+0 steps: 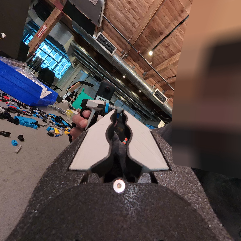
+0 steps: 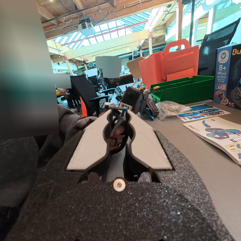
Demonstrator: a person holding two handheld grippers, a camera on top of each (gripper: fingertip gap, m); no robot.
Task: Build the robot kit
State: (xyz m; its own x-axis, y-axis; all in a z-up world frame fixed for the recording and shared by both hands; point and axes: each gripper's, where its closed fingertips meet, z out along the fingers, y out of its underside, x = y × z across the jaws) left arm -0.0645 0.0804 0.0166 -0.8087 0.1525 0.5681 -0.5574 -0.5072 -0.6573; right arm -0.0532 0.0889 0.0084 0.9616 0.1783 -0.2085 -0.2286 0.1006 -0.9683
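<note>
Both grippers meet tip to tip above the grey table (image 1: 32, 163) on one small piece: a thin grey axle (image 1: 112, 107) with a blue ring (image 1: 107, 108) on it. My left gripper (image 1: 119, 111) is nearly closed on the axle's end, where a small blue pin (image 1: 118, 115) hangs. In its view the right gripper sits just ahead, held by a hand (image 1: 79, 121). My right gripper (image 2: 119, 111) is closed around the axle (image 2: 116, 107) at the blue ring (image 2: 123, 112). The left gripper's pointed finger (image 2: 117, 123) faces it.
Several loose blue, black and yellow building parts (image 1: 32, 117) lie by a blue bin (image 1: 19, 84). A small black camera (image 2: 130, 96) stands beside a tracked model (image 2: 150, 105). A green bin (image 2: 182, 88), an orange bag (image 2: 169, 65), a plastic bag (image 2: 170, 108), a booklet (image 2: 215, 134) and a box (image 2: 228, 75) are to the right.
</note>
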